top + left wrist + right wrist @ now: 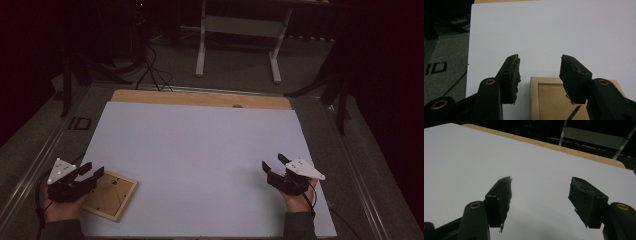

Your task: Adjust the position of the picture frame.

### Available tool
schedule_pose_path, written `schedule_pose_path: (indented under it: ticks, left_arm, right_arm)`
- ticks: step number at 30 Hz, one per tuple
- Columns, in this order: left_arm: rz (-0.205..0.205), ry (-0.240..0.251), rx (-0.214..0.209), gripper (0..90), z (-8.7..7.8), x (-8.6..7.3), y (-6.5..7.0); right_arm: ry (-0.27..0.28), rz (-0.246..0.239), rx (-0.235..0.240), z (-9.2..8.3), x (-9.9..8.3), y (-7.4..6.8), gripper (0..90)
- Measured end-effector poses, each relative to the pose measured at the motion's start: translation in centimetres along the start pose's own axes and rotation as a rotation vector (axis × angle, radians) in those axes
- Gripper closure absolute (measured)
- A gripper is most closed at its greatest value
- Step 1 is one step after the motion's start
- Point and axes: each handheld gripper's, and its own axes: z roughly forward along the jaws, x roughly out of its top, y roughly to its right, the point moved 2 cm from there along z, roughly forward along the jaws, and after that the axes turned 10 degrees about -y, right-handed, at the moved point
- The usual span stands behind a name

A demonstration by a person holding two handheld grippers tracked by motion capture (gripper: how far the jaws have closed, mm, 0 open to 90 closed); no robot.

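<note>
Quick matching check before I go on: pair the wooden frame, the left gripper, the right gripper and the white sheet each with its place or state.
Things:
1. wooden frame
2. left gripper
3. right gripper
4. white sheet

States:
A. open, over bare white surface
B. covers most of the tabletop
C. lies back side up at the sheet's near left corner
D. open, poised above the frame's edge

Pairs: 1-C, 2-D, 3-A, 4-B

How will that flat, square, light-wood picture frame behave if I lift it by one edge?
The light-wood picture frame lies flat, back up, so it probably lifts stiffly and won't roll. Its thin rim looks smooth; it may pivot in the left gripper. Any glass underneath could be fragile.
</note>
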Motion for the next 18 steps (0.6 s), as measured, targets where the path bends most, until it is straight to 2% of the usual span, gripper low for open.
schedule_pose_path:
  ticks: [18]
  left_arm:
    - [0.023,0.003,-0.005,51.1,0.15,0.26,0.25]
  right_arm:
    - [0.007,0.001,0.007,-0.05,-0.01,0.13,33.9]
